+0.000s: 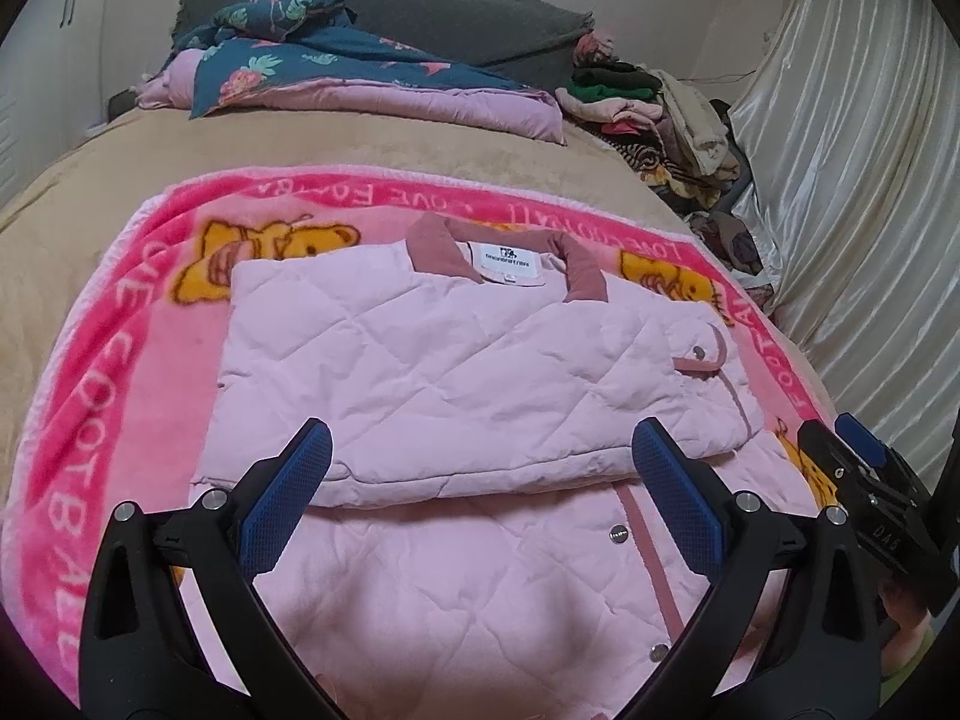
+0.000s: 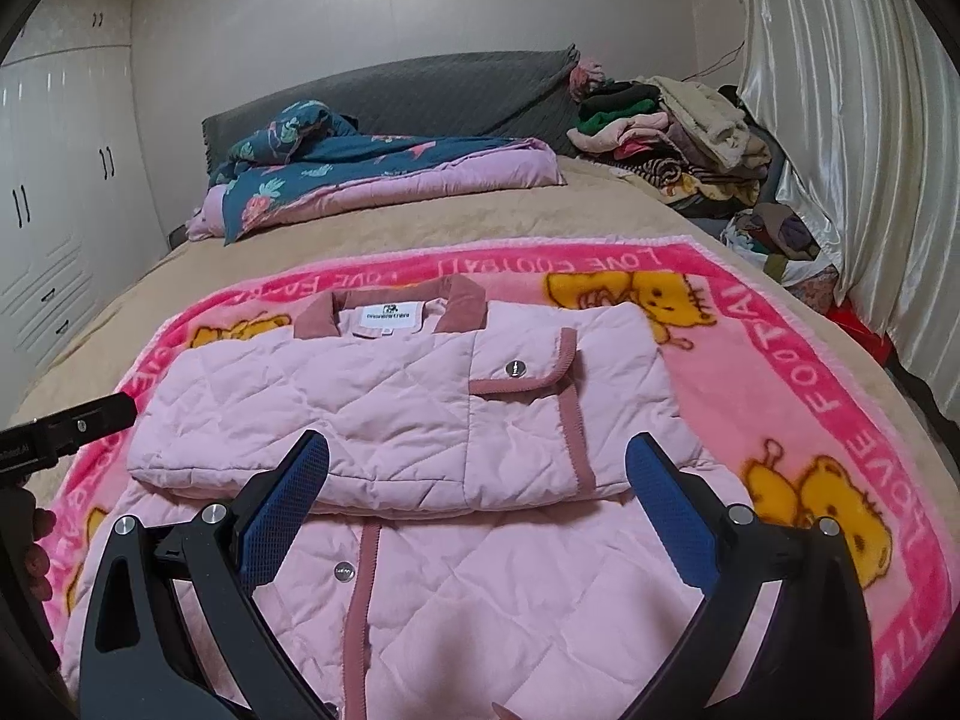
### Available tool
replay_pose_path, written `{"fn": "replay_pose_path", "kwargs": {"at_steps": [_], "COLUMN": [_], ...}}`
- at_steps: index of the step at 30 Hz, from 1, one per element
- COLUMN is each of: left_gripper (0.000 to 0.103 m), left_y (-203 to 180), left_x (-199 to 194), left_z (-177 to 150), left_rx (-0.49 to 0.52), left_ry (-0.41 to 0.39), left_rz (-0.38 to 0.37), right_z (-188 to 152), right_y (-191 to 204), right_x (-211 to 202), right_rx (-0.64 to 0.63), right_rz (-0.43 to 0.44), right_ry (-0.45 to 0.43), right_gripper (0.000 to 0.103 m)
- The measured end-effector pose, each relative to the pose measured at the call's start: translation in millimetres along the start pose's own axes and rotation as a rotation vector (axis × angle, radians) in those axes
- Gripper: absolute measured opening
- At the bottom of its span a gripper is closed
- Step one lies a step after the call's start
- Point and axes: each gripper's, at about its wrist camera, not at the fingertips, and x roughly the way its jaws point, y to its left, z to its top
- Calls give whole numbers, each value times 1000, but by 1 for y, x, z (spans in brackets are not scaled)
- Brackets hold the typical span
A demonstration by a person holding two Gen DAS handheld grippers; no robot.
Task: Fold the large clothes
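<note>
A pale pink quilted jacket (image 1: 456,360) with a dusty-rose collar lies on a pink cartoon blanket (image 1: 90,396) on the bed; its sides are folded in over the upper body, and the lower body with snaps lies flat toward me. It also shows in the right wrist view (image 2: 384,408). My left gripper (image 1: 480,498) is open and empty, hovering over the fold's lower edge. My right gripper (image 2: 477,510) is open and empty over the same edge, to the right. The right gripper also shows at the left wrist view's right edge (image 1: 864,468).
A folded teal floral quilt (image 2: 360,174) lies at the head of the tan bed (image 2: 420,222). A heap of clothes (image 2: 672,132) is at the far right corner. A shiny curtain (image 2: 840,120) hangs on the right, white wardrobes (image 2: 54,180) on the left.
</note>
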Motion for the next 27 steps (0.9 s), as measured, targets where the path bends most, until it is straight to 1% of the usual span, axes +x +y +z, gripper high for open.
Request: {"fn": "replay_pose_path", "kwargs": {"at_steps": [9,16,19,21,27], "left_gripper": [94,94,94,94,94], "left_y": [-2,-1,-4,-7,-12], "left_x": [-19,-33,-40,-45,-55], "left_z": [-4,-14,-23,-31,-50], "left_rx": [9,2,10,18,37], "left_ry": [-36,-55,-61,-69,-69], "left_rz": [-5,11,14,3,25], "right_z": [-2,-5,-7,-9,-18], "right_y": [-2,-8,-12,-14,-19], "right_x": [-21,-39,-45,-49,-60], "right_rx": [-7,-14,-17,-18,-26], "right_rz": [-4,-17,-20,-21,-26], "right_ry": [-24,-38,-41,-43,-43], "right_gripper": [99,99,99,99,99]}}
